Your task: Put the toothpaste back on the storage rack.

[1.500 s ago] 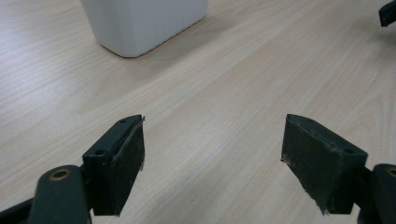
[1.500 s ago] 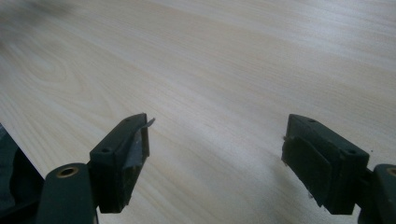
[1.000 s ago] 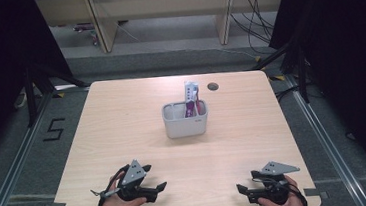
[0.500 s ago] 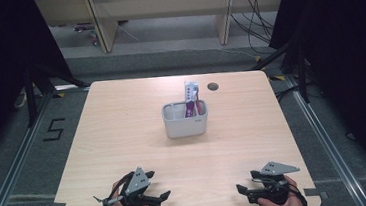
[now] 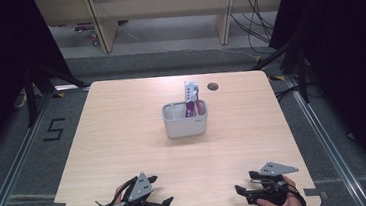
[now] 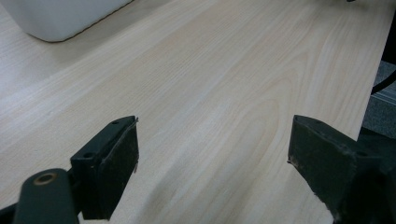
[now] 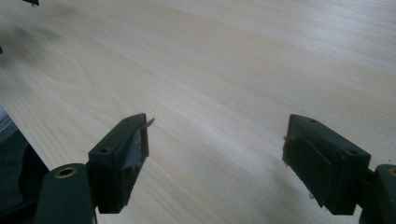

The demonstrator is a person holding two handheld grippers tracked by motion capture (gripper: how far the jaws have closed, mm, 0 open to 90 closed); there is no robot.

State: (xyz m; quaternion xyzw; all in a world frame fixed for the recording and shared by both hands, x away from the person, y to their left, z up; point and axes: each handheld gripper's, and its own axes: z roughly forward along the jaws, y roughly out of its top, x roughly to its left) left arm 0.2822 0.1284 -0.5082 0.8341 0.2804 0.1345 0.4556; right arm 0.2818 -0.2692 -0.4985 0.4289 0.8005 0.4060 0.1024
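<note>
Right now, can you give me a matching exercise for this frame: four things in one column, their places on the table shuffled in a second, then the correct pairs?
Things:
1. left tool
2. right tool
3. grey holder
4. dark round hole

Places:
A. middle of the table, with a pink and white packet standing in it
B. near edge, at the person's right
C. far edge, beyond the holder
D. near edge, at the person's left

Pairs: 1-D, 2-B, 3-A, 4-C
</note>
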